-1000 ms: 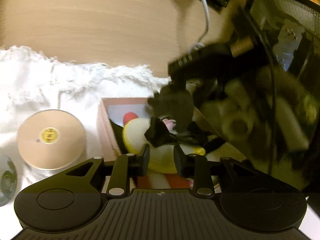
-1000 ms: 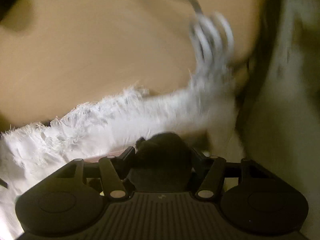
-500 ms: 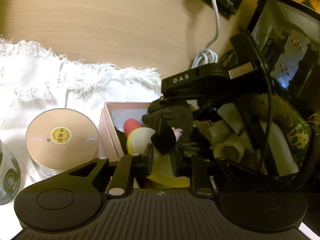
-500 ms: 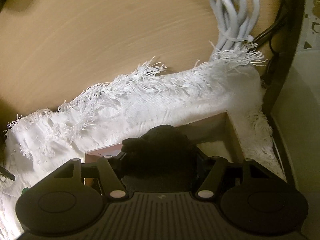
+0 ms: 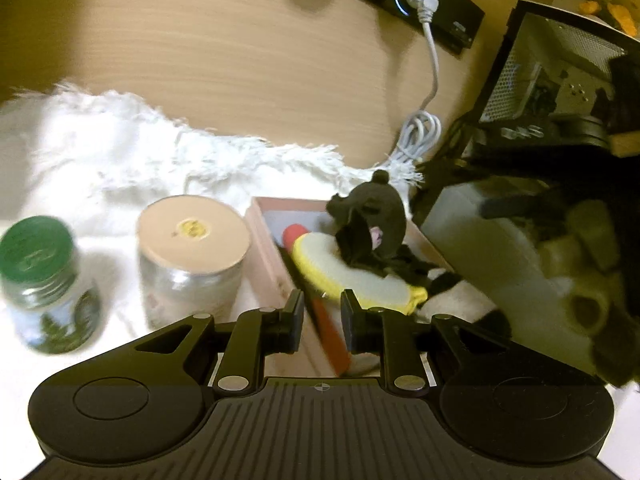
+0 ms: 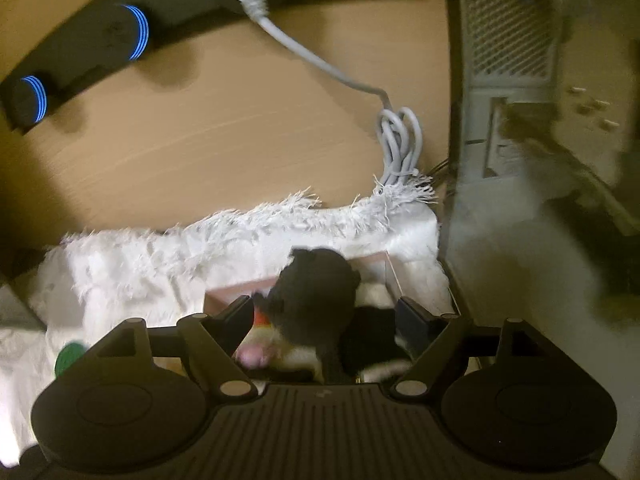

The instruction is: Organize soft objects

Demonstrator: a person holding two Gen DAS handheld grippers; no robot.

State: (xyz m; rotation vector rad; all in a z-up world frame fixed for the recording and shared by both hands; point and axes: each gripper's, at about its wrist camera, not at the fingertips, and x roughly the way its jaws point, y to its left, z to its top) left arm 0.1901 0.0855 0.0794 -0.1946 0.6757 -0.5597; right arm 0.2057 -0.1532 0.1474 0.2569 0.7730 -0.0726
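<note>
The sorting looks well on: the pink box (image 5: 267,256), just ahead of both claws, already holds a black plush (image 5: 370,216), a yellow-and-white plush (image 5: 352,276) and something red (image 5: 294,234), and no other loose soft thing shows, so what is left cannot be told. Under everything lies the smooth wooden table (image 5: 224,52), and on it a shaggy white rug (image 5: 120,152) with a fringed edge, beyond the box. The box is a stiff, straight-walled card tray. The right claw (image 6: 326,318) stands wide; its jaws have just been opening, the fuzzy black plush (image 6: 316,288) between them but not pressed. The left claw (image 5: 322,314) is narrow and holds nothing. Left of it stand two glass jars (image 5: 188,272), round-lidded.
</note>
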